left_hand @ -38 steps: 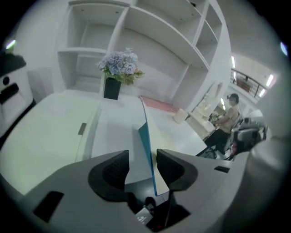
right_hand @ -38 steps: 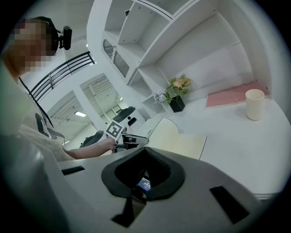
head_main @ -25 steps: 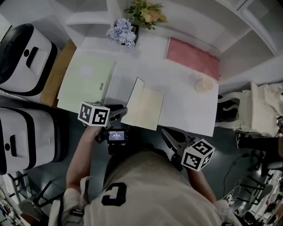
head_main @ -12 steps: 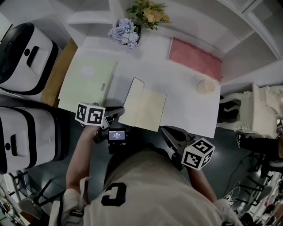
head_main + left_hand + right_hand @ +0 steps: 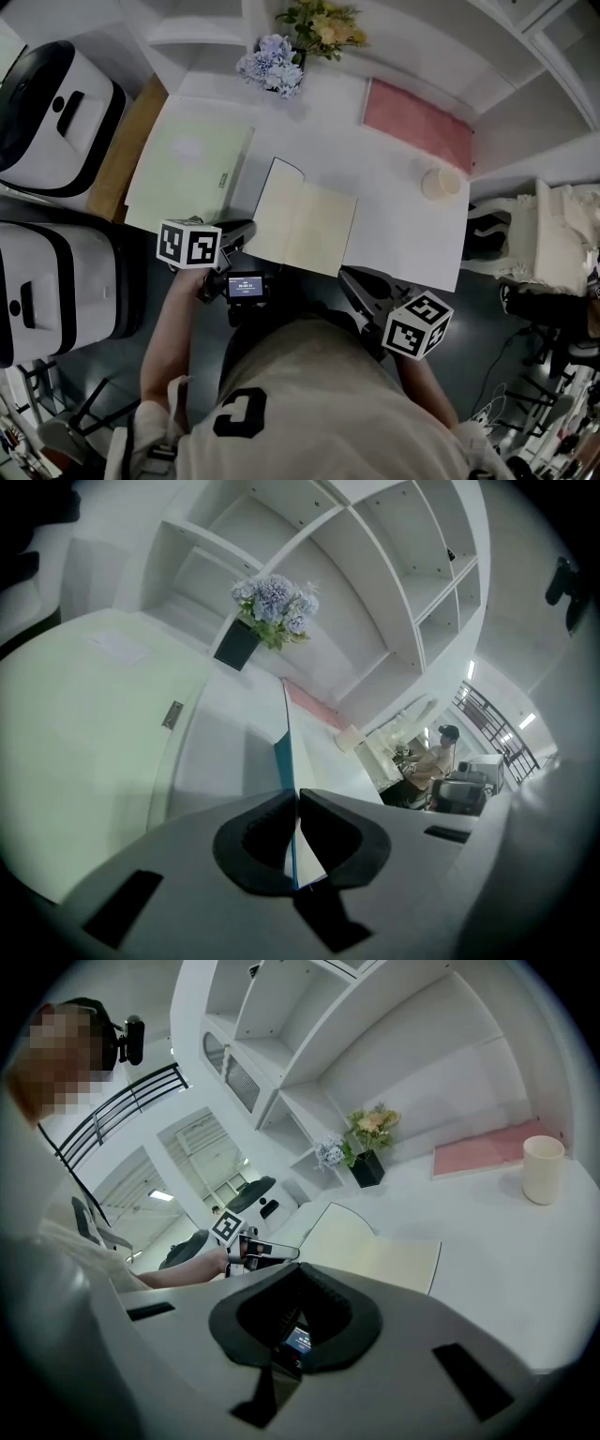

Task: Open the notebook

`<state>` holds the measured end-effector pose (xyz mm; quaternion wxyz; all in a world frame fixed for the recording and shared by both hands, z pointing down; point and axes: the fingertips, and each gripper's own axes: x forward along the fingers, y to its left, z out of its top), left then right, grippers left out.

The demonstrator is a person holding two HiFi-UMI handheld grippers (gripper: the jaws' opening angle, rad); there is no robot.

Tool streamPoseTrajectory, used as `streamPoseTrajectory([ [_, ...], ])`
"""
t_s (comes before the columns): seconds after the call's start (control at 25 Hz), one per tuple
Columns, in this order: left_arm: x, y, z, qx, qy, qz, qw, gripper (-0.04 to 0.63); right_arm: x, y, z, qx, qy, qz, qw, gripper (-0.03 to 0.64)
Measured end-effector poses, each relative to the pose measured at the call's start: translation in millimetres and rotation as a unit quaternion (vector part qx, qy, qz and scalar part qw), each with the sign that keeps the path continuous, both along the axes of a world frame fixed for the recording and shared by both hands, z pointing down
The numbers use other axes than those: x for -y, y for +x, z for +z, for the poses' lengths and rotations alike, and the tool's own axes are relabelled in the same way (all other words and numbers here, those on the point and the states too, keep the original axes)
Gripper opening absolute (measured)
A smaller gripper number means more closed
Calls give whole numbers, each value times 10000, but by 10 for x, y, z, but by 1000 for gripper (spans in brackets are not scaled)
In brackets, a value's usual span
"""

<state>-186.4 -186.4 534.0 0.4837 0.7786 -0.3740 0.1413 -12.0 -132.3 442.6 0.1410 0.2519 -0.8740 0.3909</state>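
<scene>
Left of the notebook [image 5: 302, 221] lies the sheet [image 5: 183, 173]; behind it the flowers [image 5: 281, 66]; behind-right the mat [image 5: 417, 127]; right the cup [image 5: 439, 181]. My left gripper [image 5: 247, 233] sits at its near-left edge.

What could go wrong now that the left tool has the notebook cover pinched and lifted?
The left tool pinches the cover only at its thin edge, so it may slip out or crease. Nothing pins the notebook down; the right tool hangs off the table, so the whole book could drag along.
</scene>
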Motion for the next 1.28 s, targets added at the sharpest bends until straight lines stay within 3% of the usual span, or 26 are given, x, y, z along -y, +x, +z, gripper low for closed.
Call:
streamPoseTrajectory([
  [0.76, -20, -297, 169, 1147, 258, -256, 9927, 28, -83, -89, 13, -102, -19, 39, 9999, 13],
  [1.28, -1, -357, 231, 2251, 444, -232, 9730, 28, -77, 99, 30, -100, -127, 34, 9999, 13],
])
